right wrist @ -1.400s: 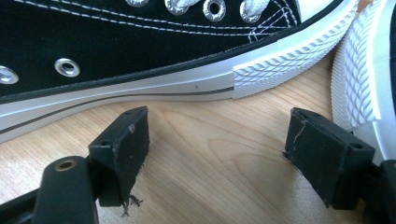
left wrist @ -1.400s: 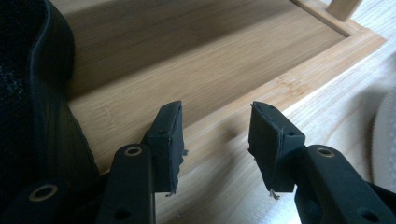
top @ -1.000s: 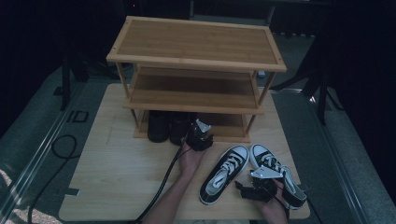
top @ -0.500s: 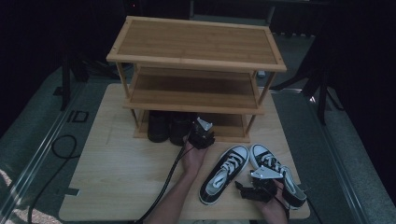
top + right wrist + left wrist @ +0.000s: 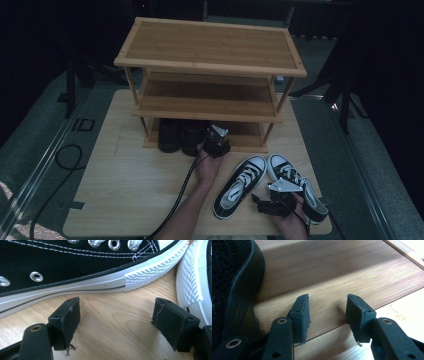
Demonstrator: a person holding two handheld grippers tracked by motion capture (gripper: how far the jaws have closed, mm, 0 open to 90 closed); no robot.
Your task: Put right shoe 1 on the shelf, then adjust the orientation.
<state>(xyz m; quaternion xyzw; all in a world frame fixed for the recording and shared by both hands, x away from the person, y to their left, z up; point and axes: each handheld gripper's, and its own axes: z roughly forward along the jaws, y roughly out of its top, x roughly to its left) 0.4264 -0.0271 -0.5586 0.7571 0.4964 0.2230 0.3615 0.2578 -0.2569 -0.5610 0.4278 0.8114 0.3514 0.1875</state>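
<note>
High view: the left gripper (image 5: 216, 141) sits at the rack's (image 5: 210, 65) bottom shelf, just right of two black shoes (image 5: 181, 136) tucked under it. Its jaws have just been opening and nothing lies between them. The right gripper (image 5: 267, 199) rests between the two sneakers (image 5: 240, 185) on the board (image 5: 125, 185).

Left gripper view: the fingers (image 5: 300, 315) stand wide apart over bare shelf, one black shoe (image 5: 234, 290) just left of the left finger.

Right gripper view: the fingers (image 5: 66, 320) are apart and empty, one sneaker's (image 5: 75, 277) sole just ahead and the other sneaker (image 5: 192, 280) beside the right finger. A sneaker is probably light, with soft canvas and a stiffer, grippy rubber sole. The heel collar or side wall looks like the best hold.
</note>
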